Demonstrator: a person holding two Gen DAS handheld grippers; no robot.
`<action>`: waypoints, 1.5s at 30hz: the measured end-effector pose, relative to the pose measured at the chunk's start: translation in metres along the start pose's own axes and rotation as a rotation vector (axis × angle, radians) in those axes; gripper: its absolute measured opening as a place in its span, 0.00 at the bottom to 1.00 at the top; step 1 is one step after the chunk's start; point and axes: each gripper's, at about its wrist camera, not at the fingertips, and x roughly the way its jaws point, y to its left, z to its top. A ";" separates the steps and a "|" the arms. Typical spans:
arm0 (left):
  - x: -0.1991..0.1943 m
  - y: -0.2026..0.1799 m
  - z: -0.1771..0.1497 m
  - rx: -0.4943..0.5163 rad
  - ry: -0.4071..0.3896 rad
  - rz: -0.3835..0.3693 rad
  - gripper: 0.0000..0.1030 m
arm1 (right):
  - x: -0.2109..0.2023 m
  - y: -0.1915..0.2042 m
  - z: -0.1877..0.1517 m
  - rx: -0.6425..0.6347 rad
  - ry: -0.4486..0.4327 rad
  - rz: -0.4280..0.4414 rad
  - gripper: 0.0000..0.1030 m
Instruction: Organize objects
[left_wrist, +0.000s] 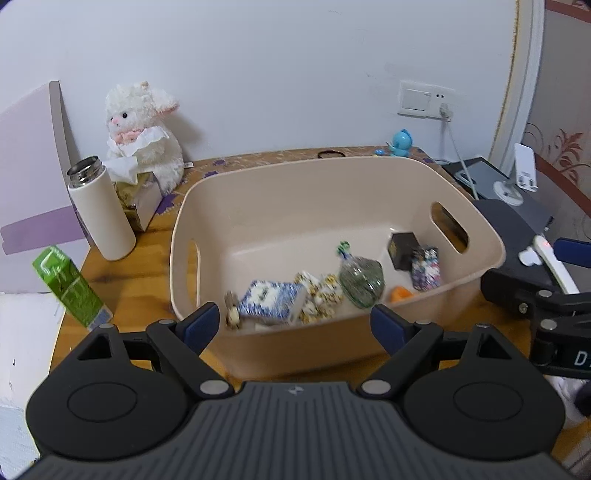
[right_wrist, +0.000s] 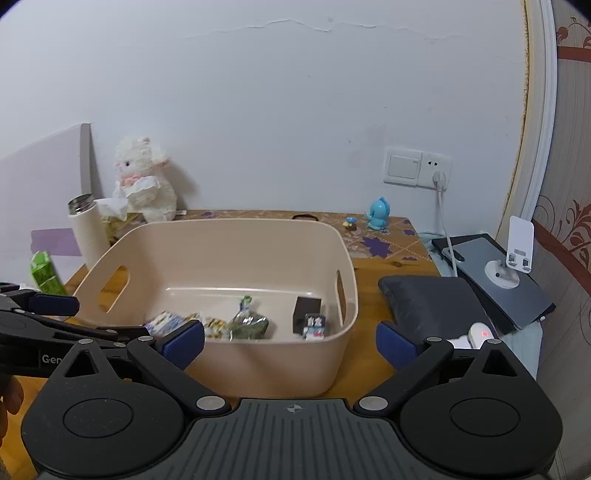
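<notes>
A beige plastic bin (left_wrist: 476, 254) (right_wrist: 332, 369) stands on the wooden table. Inside lie a blue-white patterned packet (left_wrist: 271, 301), small yellow-white wrapped sweets (left_wrist: 319, 295), a green net bag (left_wrist: 362, 282) (right_wrist: 248, 325), a black box (left_wrist: 403, 249) (right_wrist: 306, 314), a small printed box (left_wrist: 426, 268) (right_wrist: 314, 326) and an orange piece (left_wrist: 400, 294). My left gripper (left_wrist: 295, 326) is open and empty, just in front of the bin's near wall. My right gripper (right_wrist: 290, 343) is open and empty, at the bin's near right corner. The left gripper shows in the right wrist view (right_wrist: 55, 304), and the right gripper's arm shows at the left wrist view's right edge.
A white flask (left_wrist: 99, 210), a green carton (left_wrist: 68, 288), a tissue box (left_wrist: 142, 199) and a white plush lamb (left_wrist: 144, 129) stand left of the bin. A blue toy (right_wrist: 378, 214) sits at the back right. A black case (right_wrist: 432, 306), tablet (right_wrist: 509, 288) and phone stand (right_wrist: 513, 258) lie to the right.
</notes>
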 end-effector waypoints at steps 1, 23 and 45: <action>-0.004 0.000 -0.003 0.001 0.003 -0.006 0.87 | -0.004 0.002 -0.002 -0.007 -0.001 -0.001 0.98; -0.093 0.005 -0.057 -0.018 -0.049 -0.036 0.88 | -0.073 0.019 -0.045 -0.051 -0.039 0.022 1.00; -0.129 0.013 -0.087 0.019 -0.080 -0.024 0.88 | -0.098 0.012 -0.073 -0.073 -0.004 0.015 1.00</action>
